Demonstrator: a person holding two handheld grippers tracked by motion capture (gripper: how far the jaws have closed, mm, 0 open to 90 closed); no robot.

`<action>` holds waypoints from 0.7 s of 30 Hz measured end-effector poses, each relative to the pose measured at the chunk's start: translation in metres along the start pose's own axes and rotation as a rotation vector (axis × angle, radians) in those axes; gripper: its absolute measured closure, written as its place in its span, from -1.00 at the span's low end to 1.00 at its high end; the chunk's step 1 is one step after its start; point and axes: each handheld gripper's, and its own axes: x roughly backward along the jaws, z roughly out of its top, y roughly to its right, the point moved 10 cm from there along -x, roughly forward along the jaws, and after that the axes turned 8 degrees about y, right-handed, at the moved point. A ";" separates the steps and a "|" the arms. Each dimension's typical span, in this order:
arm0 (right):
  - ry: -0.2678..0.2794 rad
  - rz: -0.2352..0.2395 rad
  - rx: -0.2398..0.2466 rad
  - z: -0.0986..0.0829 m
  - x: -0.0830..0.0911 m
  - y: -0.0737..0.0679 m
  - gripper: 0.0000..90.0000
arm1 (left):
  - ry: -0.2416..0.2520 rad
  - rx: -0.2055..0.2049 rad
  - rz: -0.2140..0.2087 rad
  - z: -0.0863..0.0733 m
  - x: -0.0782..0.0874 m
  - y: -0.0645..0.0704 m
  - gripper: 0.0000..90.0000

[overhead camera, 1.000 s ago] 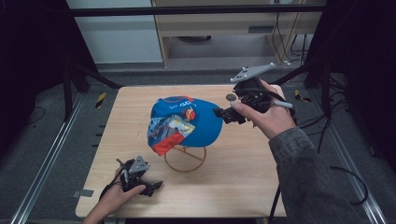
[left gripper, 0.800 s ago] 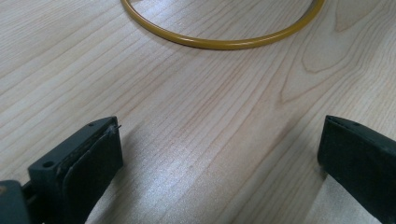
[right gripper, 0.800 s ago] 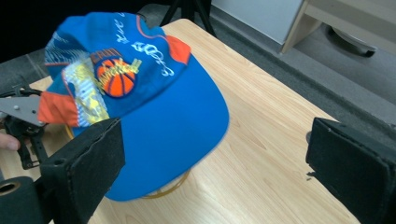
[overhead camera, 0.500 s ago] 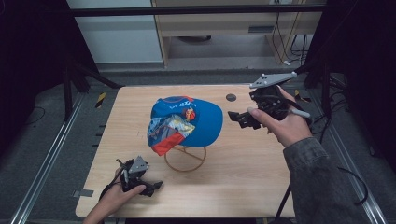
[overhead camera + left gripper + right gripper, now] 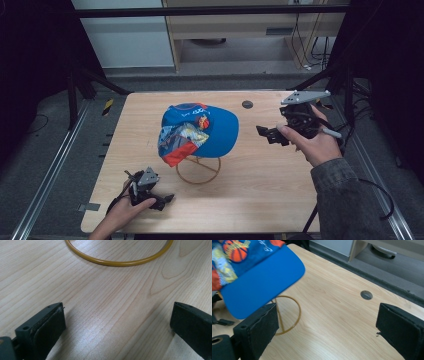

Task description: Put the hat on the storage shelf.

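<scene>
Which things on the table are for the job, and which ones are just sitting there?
For the job:
cap, perched on the stand
stand, a gold wire one with a ring base
right gripper, open, beside the cap's brim
left gripper, open, resting on the table

Just there:
round hole in the tabletop
shelf behind the table

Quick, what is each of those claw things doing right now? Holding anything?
Left gripper: open, holding nothing, low over the table.
Right gripper: open, holding nothing, beside the cap.
</scene>
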 end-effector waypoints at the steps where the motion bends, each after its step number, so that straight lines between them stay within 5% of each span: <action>1: 0.000 -0.006 -0.006 -0.003 -0.001 0.002 -0.89 | 0.000 0.000 0.000 0.000 0.000 0.000 -1.00; 8: -0.009 -0.043 -0.059 -0.034 -0.008 0.009 -0.86 | -0.004 -0.001 -0.002 0.000 0.000 0.000 -1.00; 21: -0.049 -0.100 -0.079 -0.087 -0.026 0.020 -0.76 | -0.004 -0.001 -0.002 0.000 0.000 0.000 -1.00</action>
